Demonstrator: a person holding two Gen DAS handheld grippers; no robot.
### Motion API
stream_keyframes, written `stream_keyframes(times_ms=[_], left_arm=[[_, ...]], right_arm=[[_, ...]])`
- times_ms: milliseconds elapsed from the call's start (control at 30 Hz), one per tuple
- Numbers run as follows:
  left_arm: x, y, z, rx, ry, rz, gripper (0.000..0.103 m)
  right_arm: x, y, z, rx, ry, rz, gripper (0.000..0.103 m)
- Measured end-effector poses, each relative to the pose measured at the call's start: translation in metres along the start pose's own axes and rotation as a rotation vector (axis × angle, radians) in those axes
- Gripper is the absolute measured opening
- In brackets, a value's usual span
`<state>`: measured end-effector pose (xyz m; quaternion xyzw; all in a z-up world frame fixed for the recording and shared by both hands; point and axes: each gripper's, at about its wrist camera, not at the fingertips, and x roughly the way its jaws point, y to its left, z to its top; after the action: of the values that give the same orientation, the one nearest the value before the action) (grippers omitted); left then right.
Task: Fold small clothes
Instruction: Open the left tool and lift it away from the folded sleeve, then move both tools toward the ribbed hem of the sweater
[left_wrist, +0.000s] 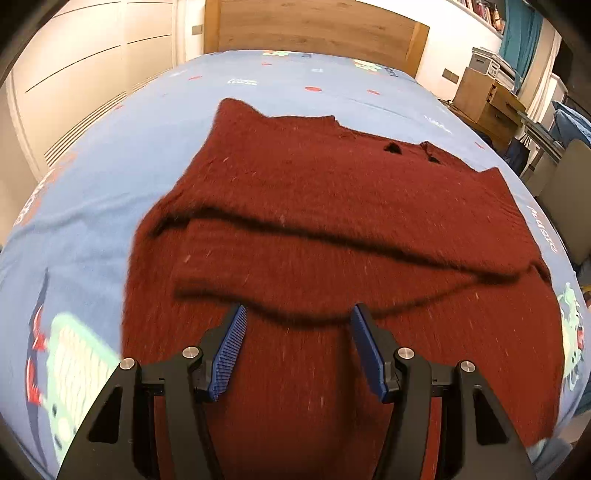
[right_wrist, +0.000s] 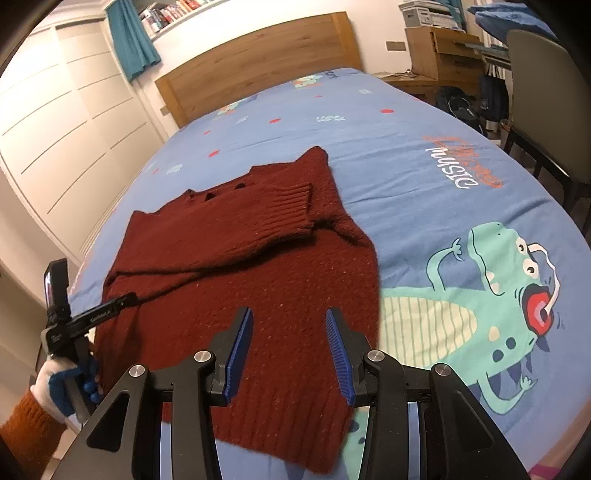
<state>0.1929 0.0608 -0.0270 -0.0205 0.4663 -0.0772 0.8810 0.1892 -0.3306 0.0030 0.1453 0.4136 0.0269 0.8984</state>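
Hovering above the dark red sweater (left_wrist: 332, 229), both tools, left tool (left_wrist: 297, 314) and right tool (right_wrist: 290, 314), are spread and hold nothing. Sweater lies flat on the bed (right_wrist: 406, 177), sleeves folded across. Gloved left hand (right_wrist: 55, 384) grips its tool's handle at the sweater's left edge.

The blue bedsheet (right_wrist: 388, 177) carries the white word "music" (right_wrist: 447, 167) at two o'clock from the sweater (right_wrist: 236, 280), over orange lettering too distorted to read. White lettering on the left gripper (right_wrist: 122, 301) arm is illegible.
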Motion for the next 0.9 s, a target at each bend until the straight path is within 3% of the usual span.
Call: stream_keyframes(times_ms=[233, 500, 900], left_arm=[[-0.054, -0.002, -0.022, -0.005, -0.037, 0.062, 0.054], [-0.103, -0.009, -0.041, 0.022, -0.090, 0.116, 0.073], [-0.162, 0.015, -0.064, -0.016, -0.155, 0.086, 0.075]], right_arm=[[-0.015, 0.019, -0.010, -0.031, -0.001, -0.002, 0.047], [-0.034, 0.035, -0.027, -0.035, -0.006, 0.000, 0.052], [-0.058, 0.059, -0.037, -0.013, -0.023, -0.058, 0.059]])
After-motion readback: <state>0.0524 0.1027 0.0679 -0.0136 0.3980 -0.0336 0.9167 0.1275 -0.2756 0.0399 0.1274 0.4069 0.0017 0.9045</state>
